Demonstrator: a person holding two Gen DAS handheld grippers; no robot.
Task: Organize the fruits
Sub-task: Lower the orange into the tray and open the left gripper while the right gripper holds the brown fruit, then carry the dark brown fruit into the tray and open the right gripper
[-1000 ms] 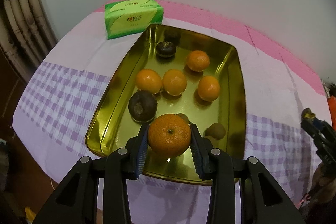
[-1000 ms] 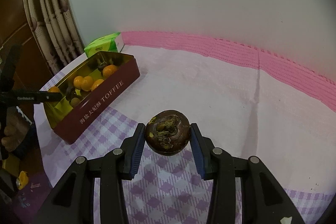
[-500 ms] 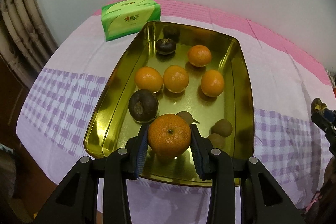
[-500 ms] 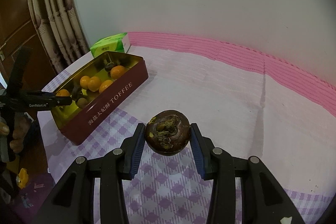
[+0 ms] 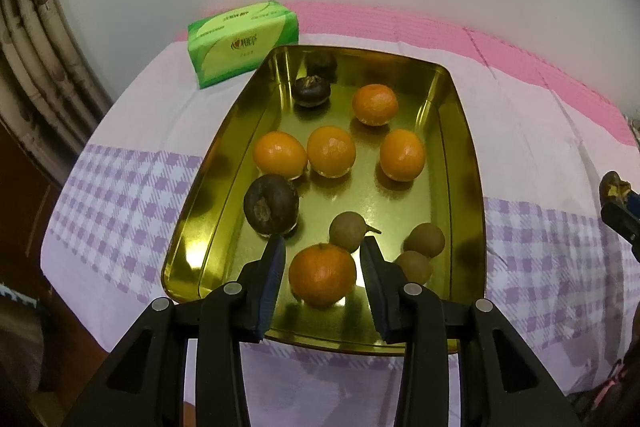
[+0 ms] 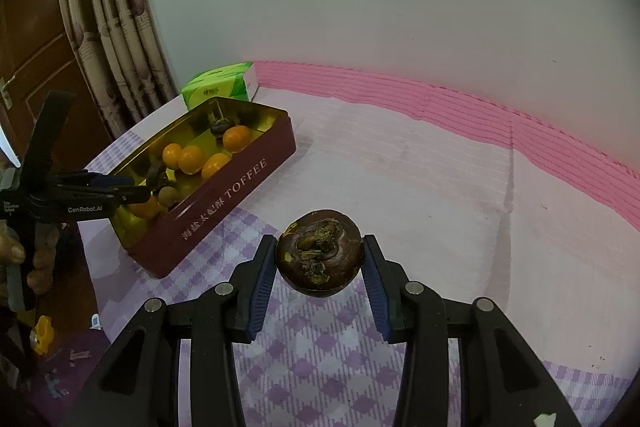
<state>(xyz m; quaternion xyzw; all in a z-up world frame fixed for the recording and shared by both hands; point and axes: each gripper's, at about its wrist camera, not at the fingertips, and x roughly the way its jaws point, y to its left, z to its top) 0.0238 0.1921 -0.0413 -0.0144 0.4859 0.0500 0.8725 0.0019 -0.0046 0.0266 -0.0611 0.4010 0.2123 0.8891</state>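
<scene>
A: What sits nearest the left gripper [image 5: 323, 269]?

B: A round orange mandarin [image 5: 322, 274] with a small green stem dot. It rests on the floor of the gold-lined rectangular toffee tin [image 5: 460, 163], between blue pads that stand slightly clear of its sides.

A: And beyond it?

B: Three small brown longans at one to two o'clock, a dark purple mangosteen [image 5: 271, 203] at eleven, then four more mandarins farther back.

A: The right gripper [image 6: 320, 259]?

B: Clamped on another dark mangosteen [image 6: 319, 257], its dried yellowish calyx facing the camera, above the checked lilac cloth [image 6: 320, 367].
</scene>
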